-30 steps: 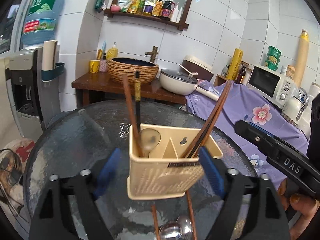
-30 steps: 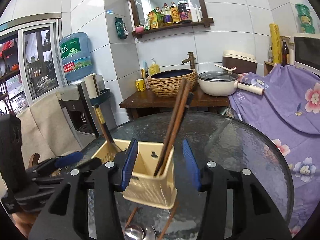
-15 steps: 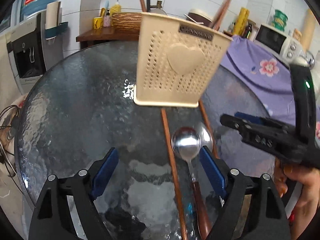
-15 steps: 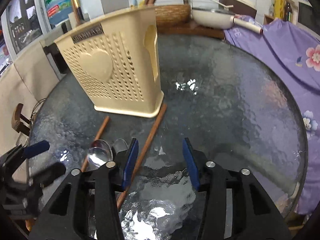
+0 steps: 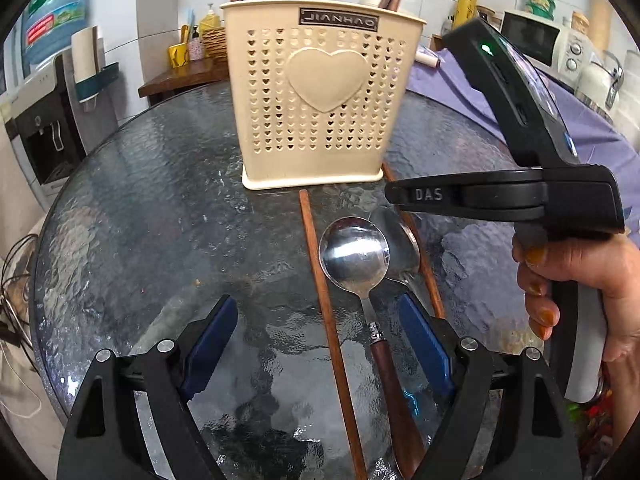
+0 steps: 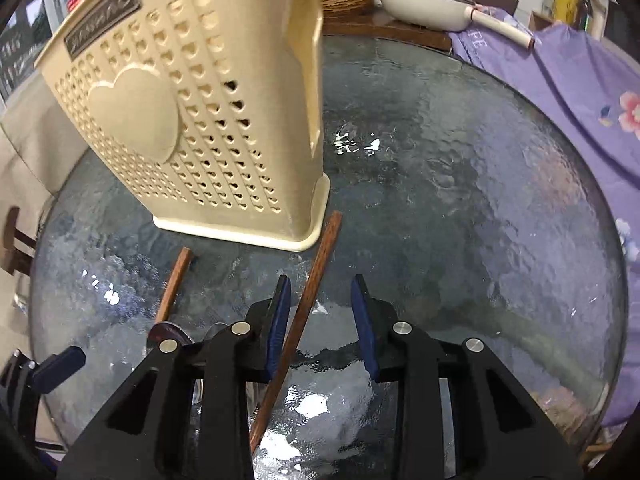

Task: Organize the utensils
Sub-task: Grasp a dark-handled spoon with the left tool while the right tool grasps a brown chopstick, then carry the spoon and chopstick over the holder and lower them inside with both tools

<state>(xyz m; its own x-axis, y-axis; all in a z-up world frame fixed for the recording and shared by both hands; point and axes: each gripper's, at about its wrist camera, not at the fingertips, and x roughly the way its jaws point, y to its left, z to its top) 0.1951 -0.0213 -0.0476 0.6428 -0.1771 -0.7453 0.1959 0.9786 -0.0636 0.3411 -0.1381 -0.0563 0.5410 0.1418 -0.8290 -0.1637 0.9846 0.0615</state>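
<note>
Two chopsticks (image 5: 332, 320) flat beside caddy (image 5: 320, 92), left gripper (image 5: 316, 340) spread, right gripper (image 6: 320, 320) closing around one, untouched

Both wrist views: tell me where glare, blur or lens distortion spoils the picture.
Left wrist view: sharp; a bright highlight washes out the front spoon's bowl, and the fisheye bends the glass table's rim. Right wrist view: the cream utensil holder is bowed and slightly soft; white glare patches sit on the glass near the right gripper, whose fingers are closing around a chopstick.
</note>
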